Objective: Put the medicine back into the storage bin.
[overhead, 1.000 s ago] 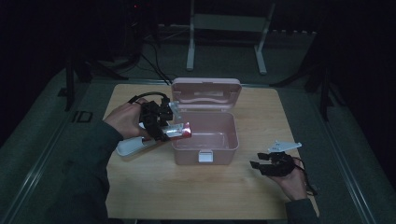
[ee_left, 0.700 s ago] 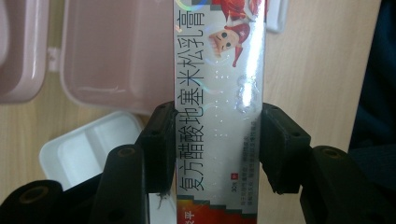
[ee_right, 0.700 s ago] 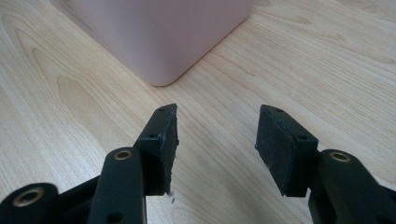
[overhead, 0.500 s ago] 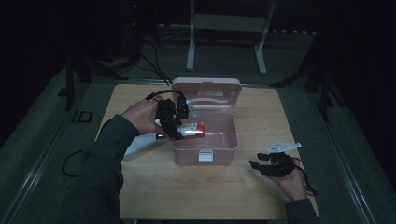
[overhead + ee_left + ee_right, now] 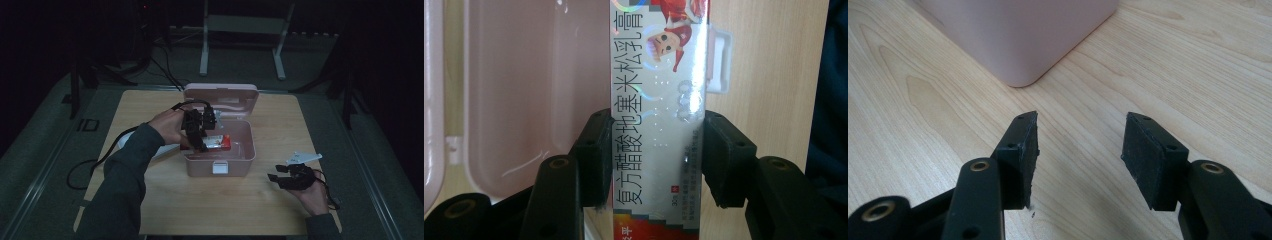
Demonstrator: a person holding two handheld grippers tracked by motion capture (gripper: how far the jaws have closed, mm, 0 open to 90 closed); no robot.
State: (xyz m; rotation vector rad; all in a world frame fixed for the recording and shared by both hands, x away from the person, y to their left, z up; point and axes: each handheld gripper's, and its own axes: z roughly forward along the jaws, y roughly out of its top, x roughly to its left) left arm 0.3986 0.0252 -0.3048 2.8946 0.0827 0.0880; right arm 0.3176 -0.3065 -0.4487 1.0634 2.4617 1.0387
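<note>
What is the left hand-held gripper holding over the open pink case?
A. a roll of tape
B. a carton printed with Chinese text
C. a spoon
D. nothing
B: in the left gripper view both pads of the left hand-held gripper press the printed carton above the case.

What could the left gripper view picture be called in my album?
Left tool holding a medicine carton above the open pink box.

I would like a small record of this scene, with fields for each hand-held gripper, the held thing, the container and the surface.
left hand-held gripper: shut on the carton, above the open case
carton: long printed box, white and red
pink case: lid open, latch at front
right hand-held gripper: open, holding nothing, low over the table
table: light wood
</note>
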